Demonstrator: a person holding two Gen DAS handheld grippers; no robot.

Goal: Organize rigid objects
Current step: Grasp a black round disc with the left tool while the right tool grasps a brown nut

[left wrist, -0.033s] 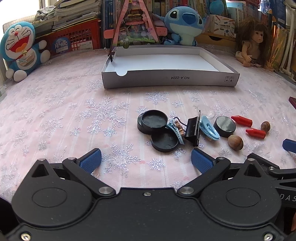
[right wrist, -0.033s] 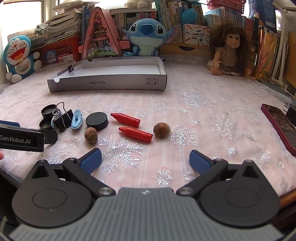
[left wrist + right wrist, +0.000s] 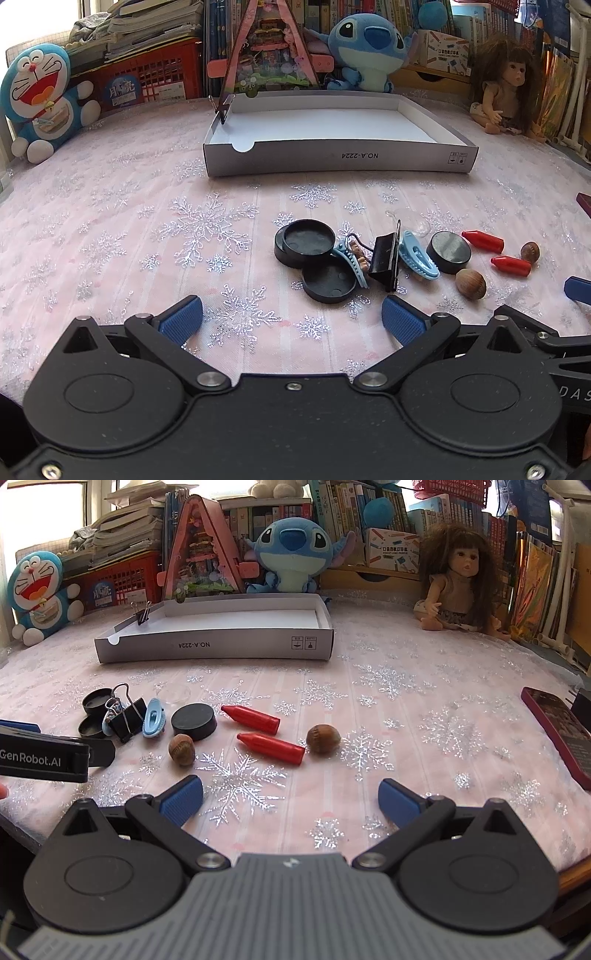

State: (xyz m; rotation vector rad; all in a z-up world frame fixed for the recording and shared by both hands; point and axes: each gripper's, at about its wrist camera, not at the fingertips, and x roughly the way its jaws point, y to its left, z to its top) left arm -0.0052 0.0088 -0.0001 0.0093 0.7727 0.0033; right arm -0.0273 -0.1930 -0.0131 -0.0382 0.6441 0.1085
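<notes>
Pink cloth with silver snowflakes (image 3: 110, 206) covers the whole work surface in both views, backed by shelves of books and toys. Just right of centre in the left wrist view lies a tight cluster: two black round lids (image 3: 306, 246) overlapping each other, a black binder clip (image 3: 384, 258) standing on edge just beside them, and light-blue hair clips (image 3: 419, 254) on either side of the clip and touching it. A black puck (image 3: 448, 252) sits just right of those.

In the right wrist view the same cluster is at mid-left, and right of the puck lie two red crayon-shaped pieces (image 3: 251, 719), roughly parallel and near each other, pointed ends toward the left. One hazelnut (image 3: 181, 749) rests below the puck; a second hazelnut (image 3: 323, 739) sits at the right end of the lower red piece, close enough that I cannot tell whether they touch.

Higher in both frames stands a shallow white cardboard tray (image 3: 332, 158), well apart from the cluster, with a small binder clip (image 3: 143, 613) fastened on its left wall.

At the bottom of its own view, the left gripper (image 3: 291, 319) has its blue pads spread wide with nothing between them, low over the cloth just below the lids. Likewise the right gripper (image 3: 290, 797) is spread wide and holds nothing, below the red pieces. A dark red phone (image 3: 557, 727) lies at the right edge.
</notes>
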